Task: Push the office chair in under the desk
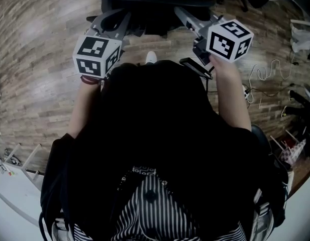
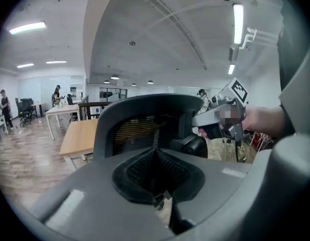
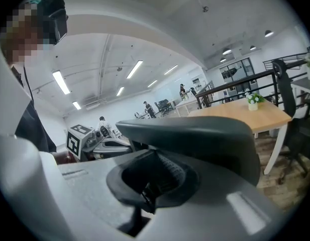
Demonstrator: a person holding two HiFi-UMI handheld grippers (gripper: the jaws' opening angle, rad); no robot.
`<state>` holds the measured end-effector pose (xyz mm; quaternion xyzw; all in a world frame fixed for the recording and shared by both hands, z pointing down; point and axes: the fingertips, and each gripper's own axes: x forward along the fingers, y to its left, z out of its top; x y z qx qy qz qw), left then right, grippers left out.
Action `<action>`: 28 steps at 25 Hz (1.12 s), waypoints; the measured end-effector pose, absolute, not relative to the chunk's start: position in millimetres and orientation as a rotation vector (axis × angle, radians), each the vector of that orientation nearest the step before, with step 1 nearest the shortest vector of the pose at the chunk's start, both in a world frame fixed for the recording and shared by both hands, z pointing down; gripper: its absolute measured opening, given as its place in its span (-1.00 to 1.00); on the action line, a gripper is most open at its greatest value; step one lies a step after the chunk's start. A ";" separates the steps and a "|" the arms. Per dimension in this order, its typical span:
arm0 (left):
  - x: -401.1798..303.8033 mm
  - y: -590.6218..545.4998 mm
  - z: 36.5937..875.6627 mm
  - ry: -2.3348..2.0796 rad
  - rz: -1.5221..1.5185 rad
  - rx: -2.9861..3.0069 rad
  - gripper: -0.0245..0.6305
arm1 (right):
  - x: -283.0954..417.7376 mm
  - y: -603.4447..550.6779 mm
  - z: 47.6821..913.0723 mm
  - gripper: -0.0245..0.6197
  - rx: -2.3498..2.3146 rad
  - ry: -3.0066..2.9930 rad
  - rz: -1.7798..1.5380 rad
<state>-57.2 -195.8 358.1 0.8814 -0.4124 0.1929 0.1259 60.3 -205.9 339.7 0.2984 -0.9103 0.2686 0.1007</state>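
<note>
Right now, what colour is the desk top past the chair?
Desk top: light wood; best in right gripper view.

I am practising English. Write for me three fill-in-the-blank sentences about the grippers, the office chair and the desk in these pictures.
1. The jaws of the left gripper and the right gripper are ___.
2. The top of the desk behind the office chair is made of ___.
3. A small green ___ in a white pot stands on that desk.
Missing words: shut; wood; plant.

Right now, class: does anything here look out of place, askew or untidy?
A white cable lies in untidy loops on the wooden floor, right of the person, beside other clutter. Nothing else stands out.
</note>
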 end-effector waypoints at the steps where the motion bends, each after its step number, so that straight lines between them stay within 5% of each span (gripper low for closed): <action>1: -57.6 -198.3 360.7 -1.205 0.554 2.555 -0.91 | 59.9 -208.6 342.1 -0.92 0.873 -2.690 0.793; 17: -69.2 -208.9 374.9 -1.266 0.561 2.475 -0.87 | 95.0 -217.1 346.9 -0.92 0.982 -2.673 0.782; 25: -94.3 -219.0 378.3 -1.382 0.566 2.414 -0.47 | 129.2 -223.1 363.3 -0.91 1.141 -2.570 0.766; 28: -101.2 -223.4 379.2 -1.396 0.585 2.405 -0.24 | 132.0 -220.4 371.7 -0.59 1.122 -2.542 0.779</action>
